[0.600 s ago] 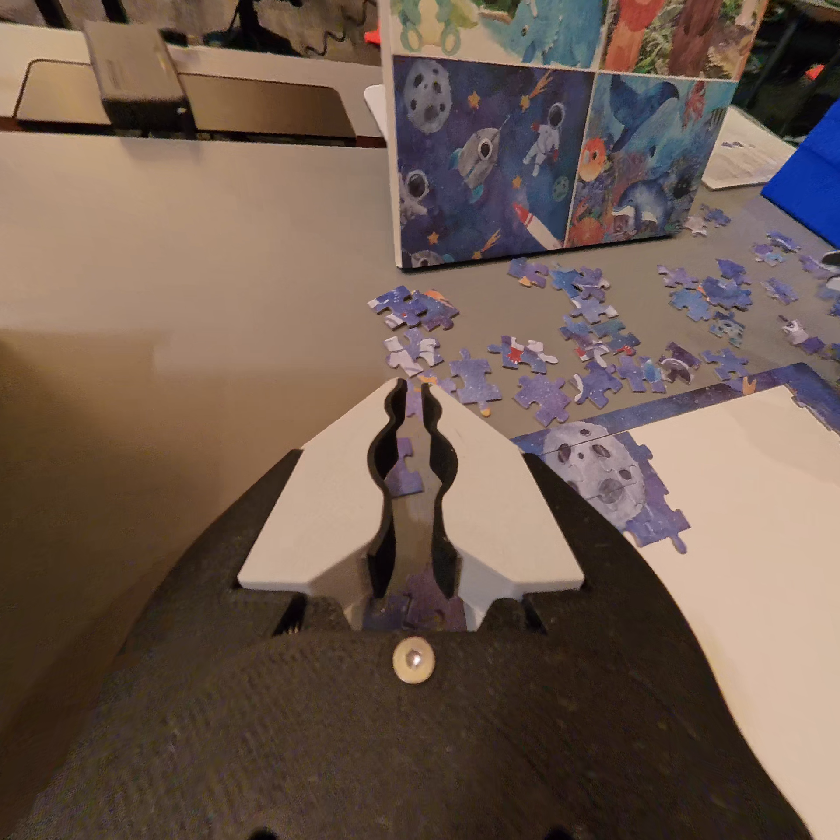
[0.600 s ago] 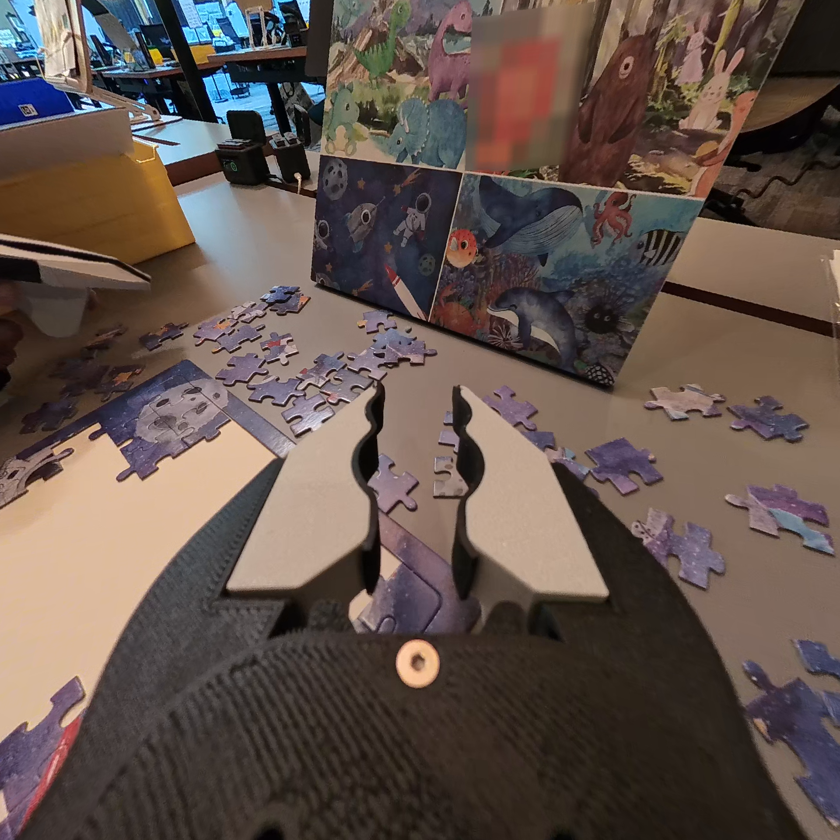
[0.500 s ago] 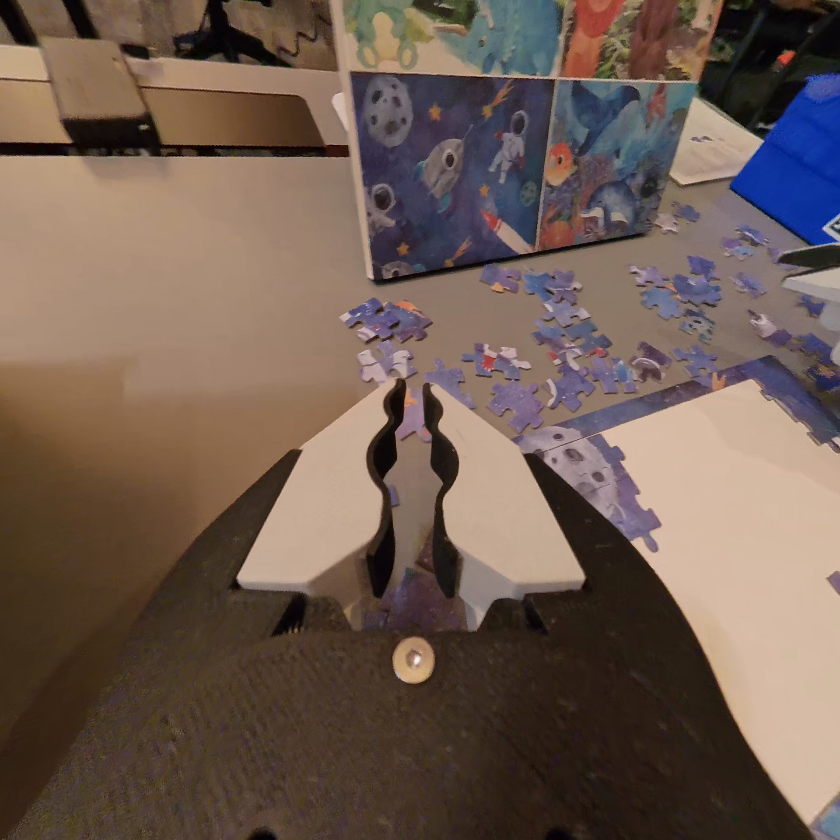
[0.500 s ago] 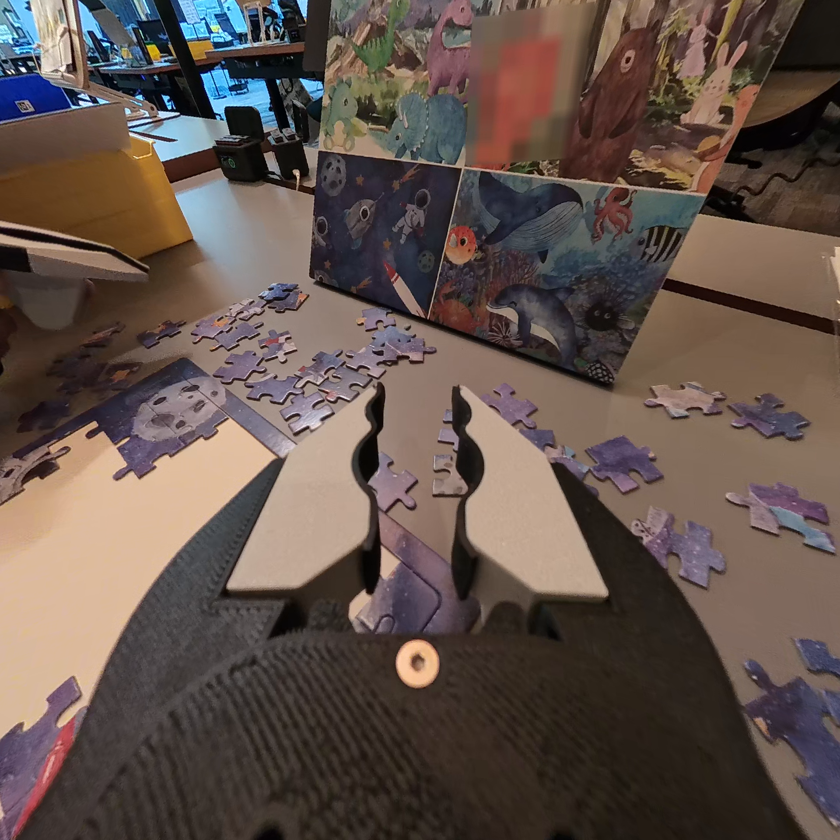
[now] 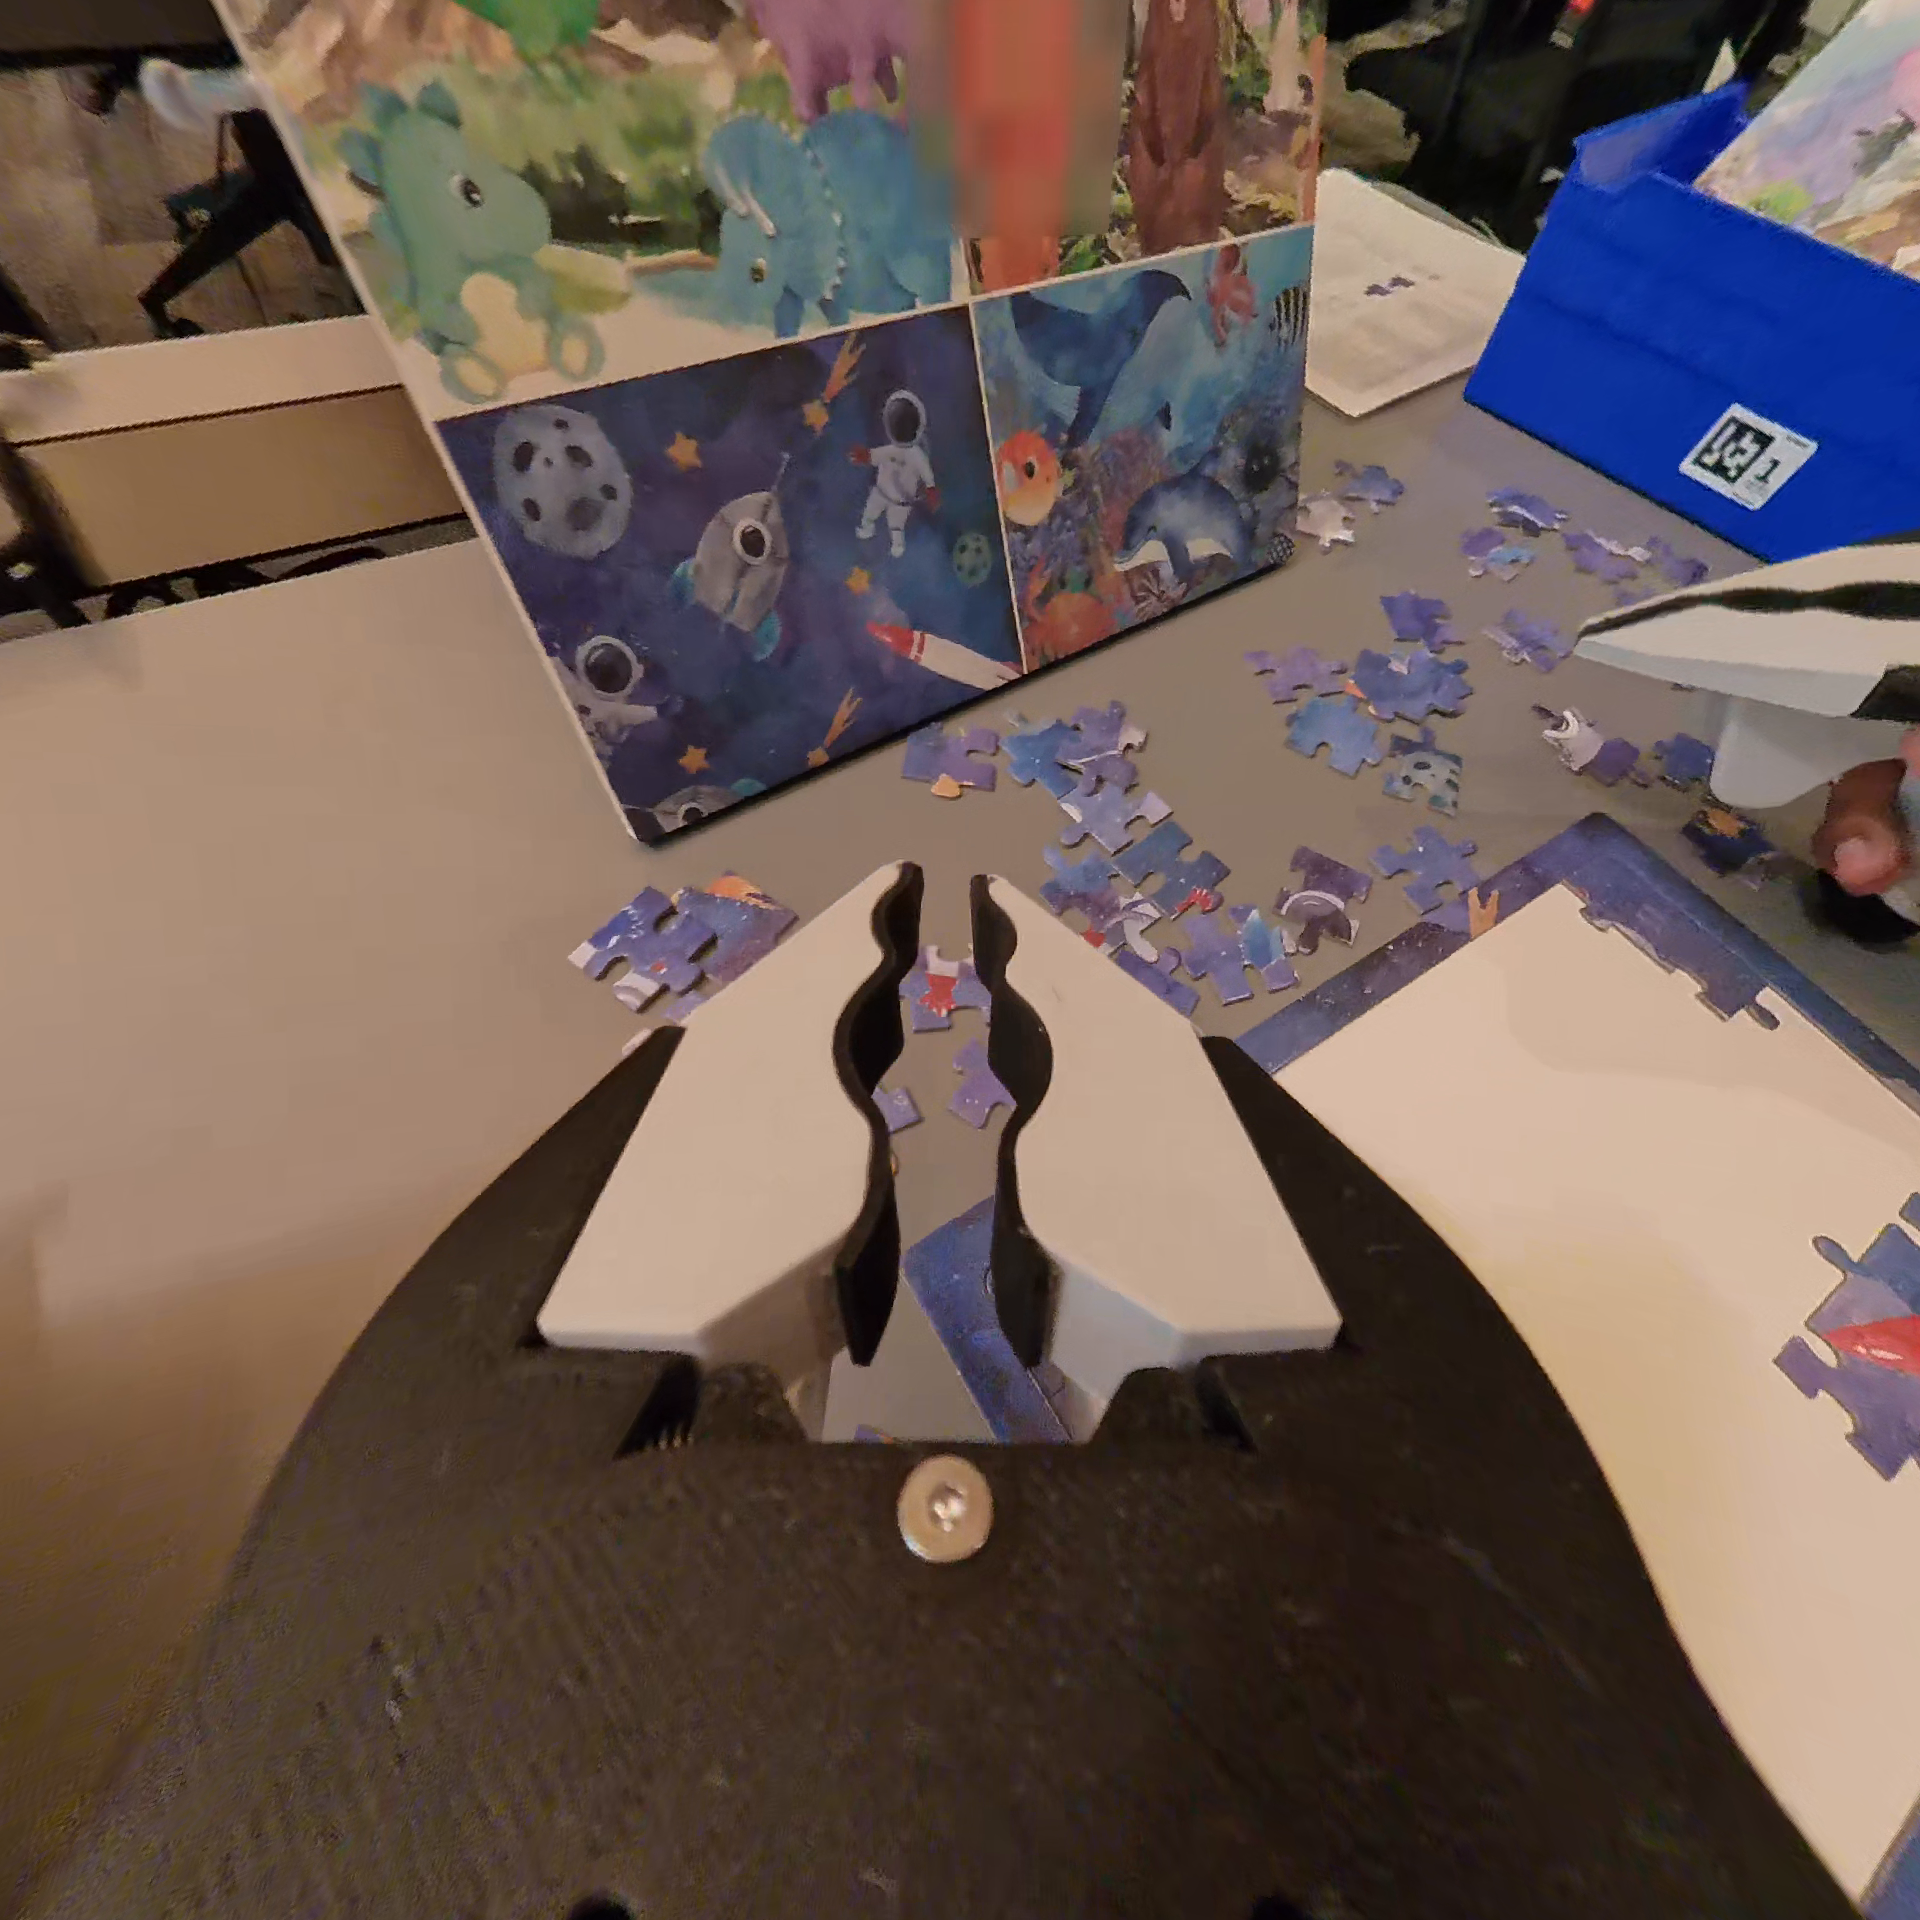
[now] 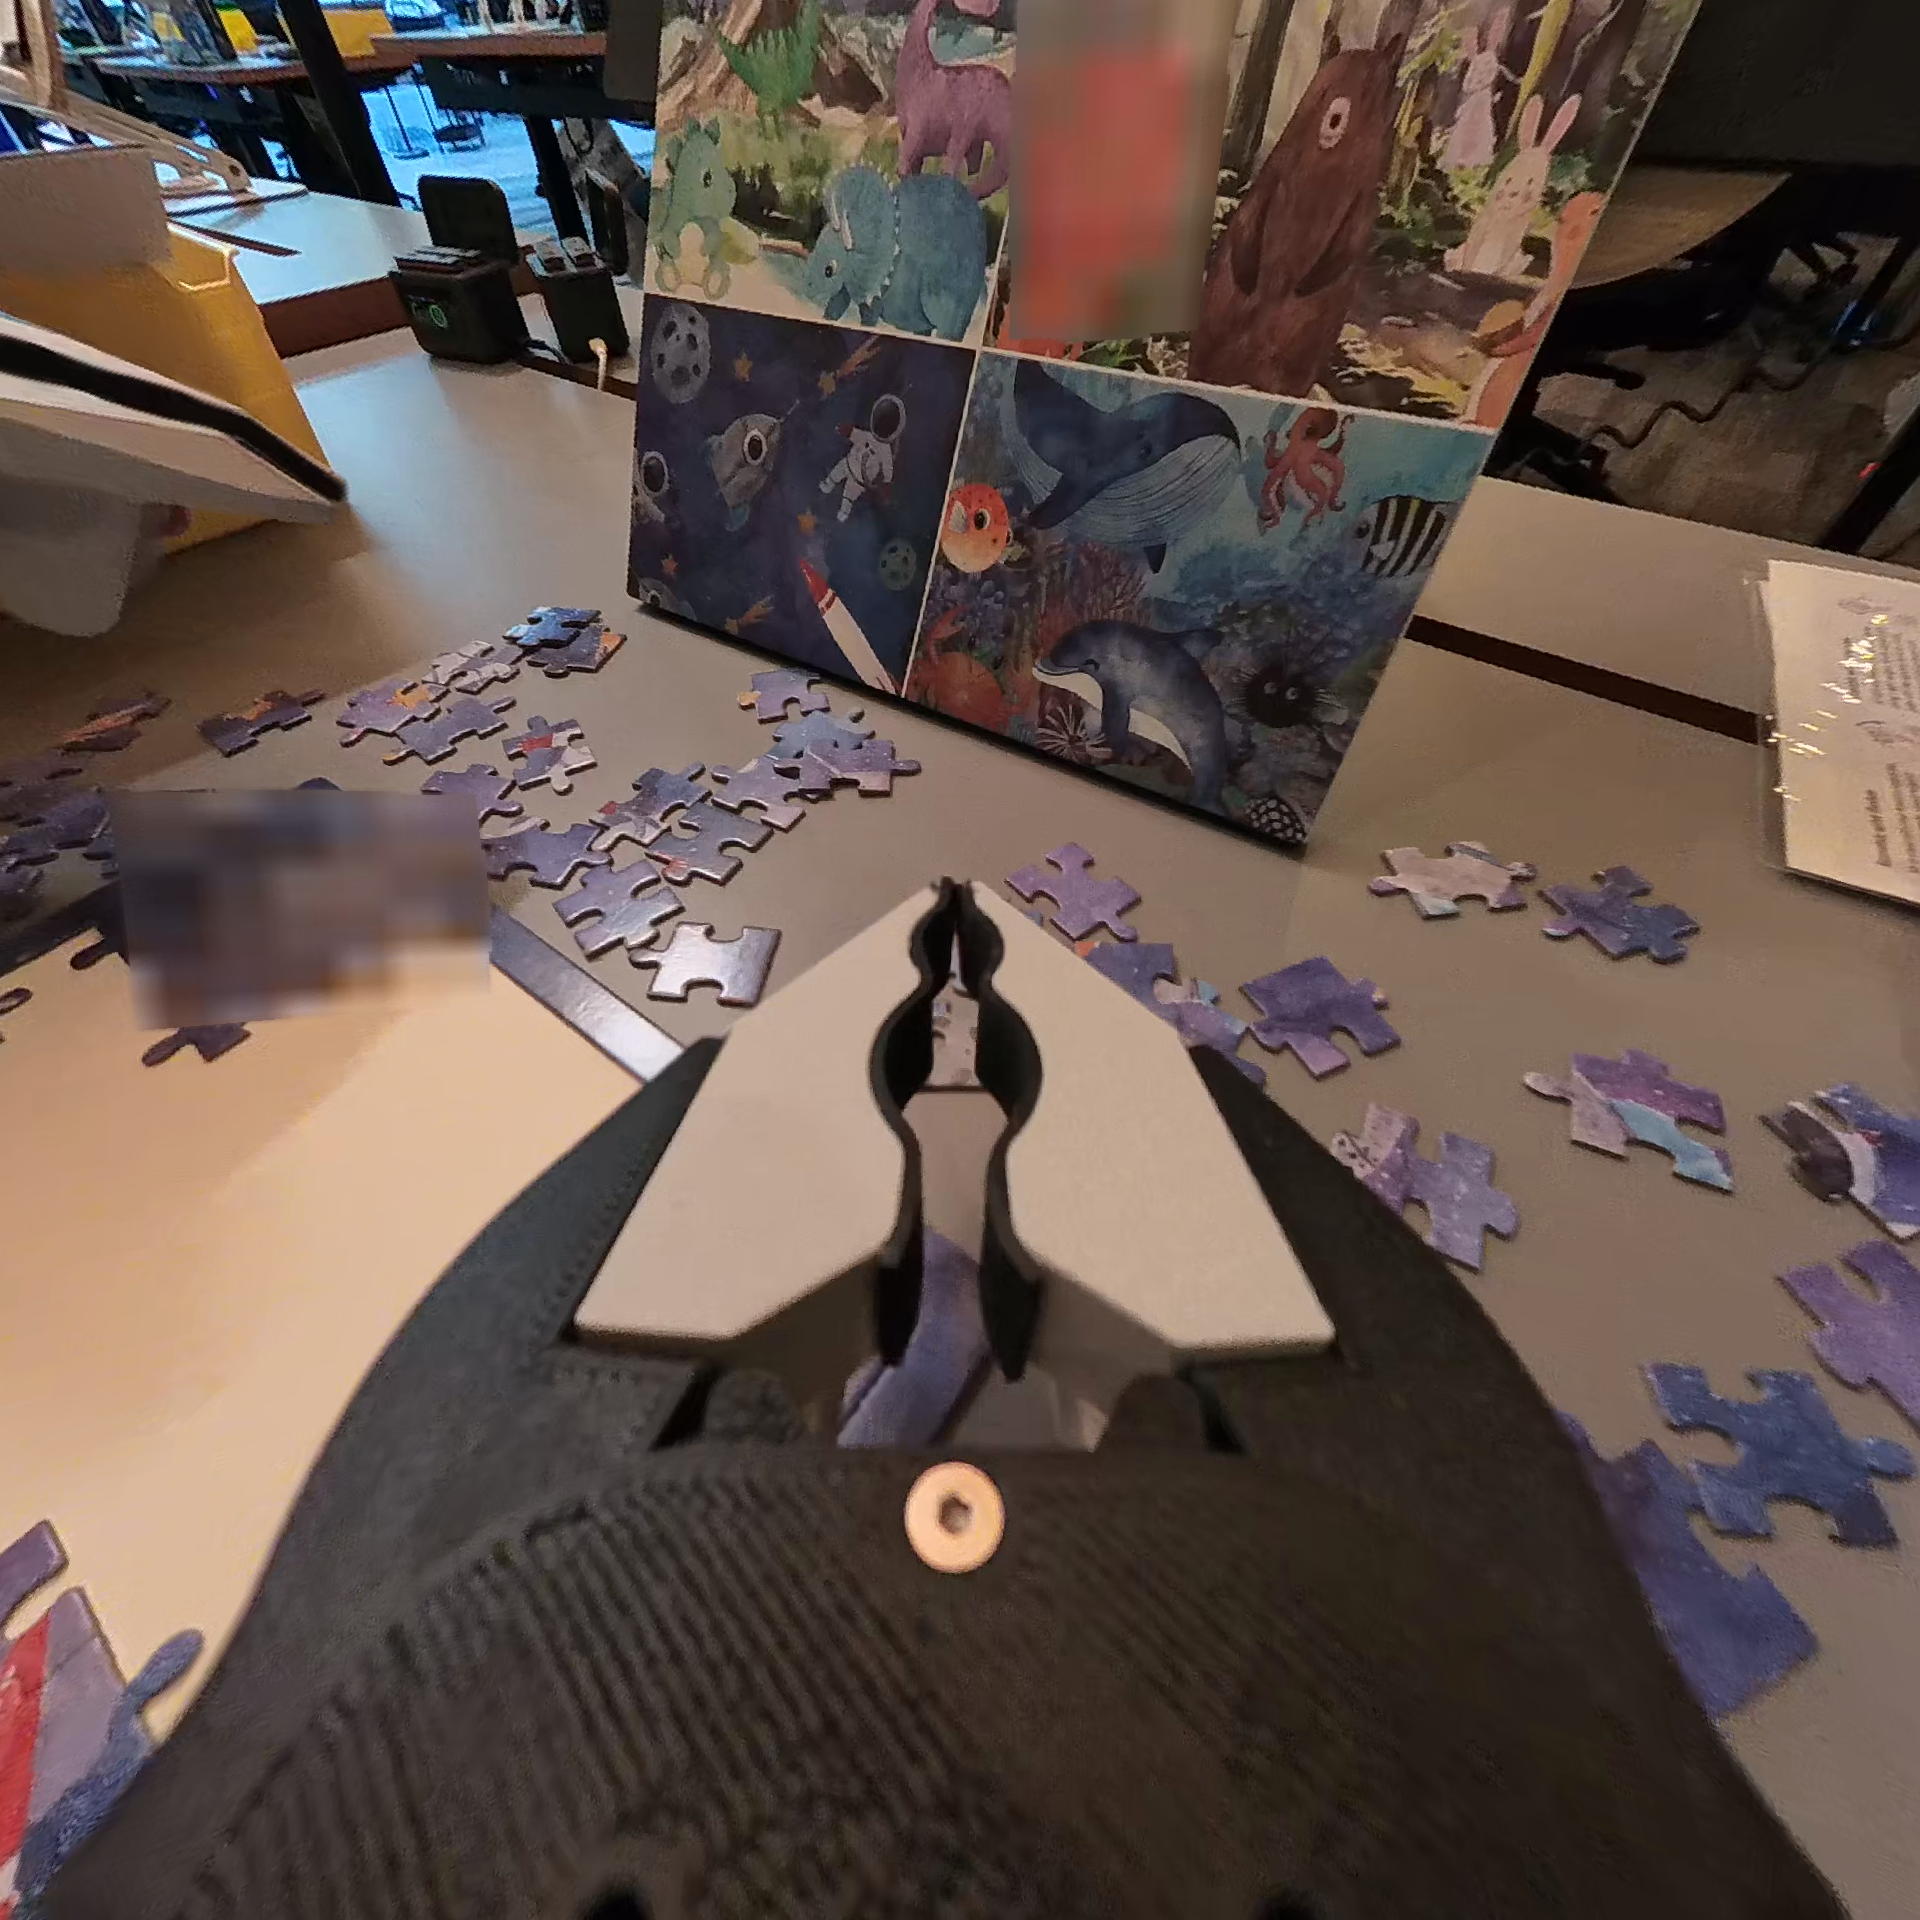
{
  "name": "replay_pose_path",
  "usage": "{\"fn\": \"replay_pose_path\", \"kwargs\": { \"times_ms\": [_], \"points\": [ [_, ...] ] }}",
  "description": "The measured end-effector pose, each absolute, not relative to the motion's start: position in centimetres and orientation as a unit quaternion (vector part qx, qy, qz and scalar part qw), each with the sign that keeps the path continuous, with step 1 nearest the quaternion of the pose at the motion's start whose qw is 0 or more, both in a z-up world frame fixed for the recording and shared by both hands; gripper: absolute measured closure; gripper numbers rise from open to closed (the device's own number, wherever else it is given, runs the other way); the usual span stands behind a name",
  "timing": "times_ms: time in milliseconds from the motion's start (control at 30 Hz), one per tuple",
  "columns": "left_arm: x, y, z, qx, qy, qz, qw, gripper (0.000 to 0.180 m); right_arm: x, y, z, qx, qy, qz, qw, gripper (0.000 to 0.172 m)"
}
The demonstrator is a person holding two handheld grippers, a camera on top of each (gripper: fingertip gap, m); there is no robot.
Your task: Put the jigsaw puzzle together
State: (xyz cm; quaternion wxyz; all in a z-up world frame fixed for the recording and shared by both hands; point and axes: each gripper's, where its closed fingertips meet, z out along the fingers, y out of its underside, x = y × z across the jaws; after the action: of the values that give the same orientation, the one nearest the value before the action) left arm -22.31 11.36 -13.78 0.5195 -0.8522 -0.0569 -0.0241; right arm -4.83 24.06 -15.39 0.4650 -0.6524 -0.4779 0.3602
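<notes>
Fingers of the left gripper [image 5: 945, 883] stand a narrow slit apart with nothing between them. They hang over the grey table [image 5: 260, 831], and a loose jigsaw piece with a red patch [image 5: 940, 987] shows through the gap, lying flat below. The picture-covered puzzle box [image 5: 831, 520] stands upright beyond, scattered blue pieces [image 5: 1122, 821] at its foot. To the right lies the white puzzle board [image 5: 1558, 1195] with part of its blue border assembled. The right gripper [image 6: 956, 894], spread wide a moment ago, has now pinched shut, tips touching, low among the loose purple pieces [image 6: 1314, 1013]. A pale piece [image 6: 956, 1029] shows in the hollow behind the tips; whether it is nipped or lying underneath, I cannot tell.
</notes>
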Motion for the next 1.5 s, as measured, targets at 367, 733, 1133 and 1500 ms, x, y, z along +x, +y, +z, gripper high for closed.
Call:
{"fn": "replay_pose_path", "kwargs": {
  "times_ms": [367, 733, 1133, 1500],
  "points": [
    [-22.8, 11.1, -14.5, -0.858, -0.05, 0.002, 0.51, 0.17, -4.6, 24.7, -15.8, -0.662, -0.478, 0.341, 0.466, 0.169],
    [-23.2, 11.0, -15.5, -0.865, -0.056, 0.007, 0.499, 0.167, -4.8, 24.5, -16.2, -0.661, -0.491, 0.325, 0.465, 0.164],
    [-23.8, 10.7, -15.6, -0.866, -0.064, 0.012, 0.496, 0.168, -3.5, 26.2, -15.7, -0.677, -0.455, 0.316, 0.485, 0.164],
    [-24.4, 10.2, -16.6, -0.874, -0.063, 0.038, 0.481, 0.168, -0.9, 28.4, -14.2, -0.691, -0.391, 0.335, 0.507, 0.16]
  ]
}}
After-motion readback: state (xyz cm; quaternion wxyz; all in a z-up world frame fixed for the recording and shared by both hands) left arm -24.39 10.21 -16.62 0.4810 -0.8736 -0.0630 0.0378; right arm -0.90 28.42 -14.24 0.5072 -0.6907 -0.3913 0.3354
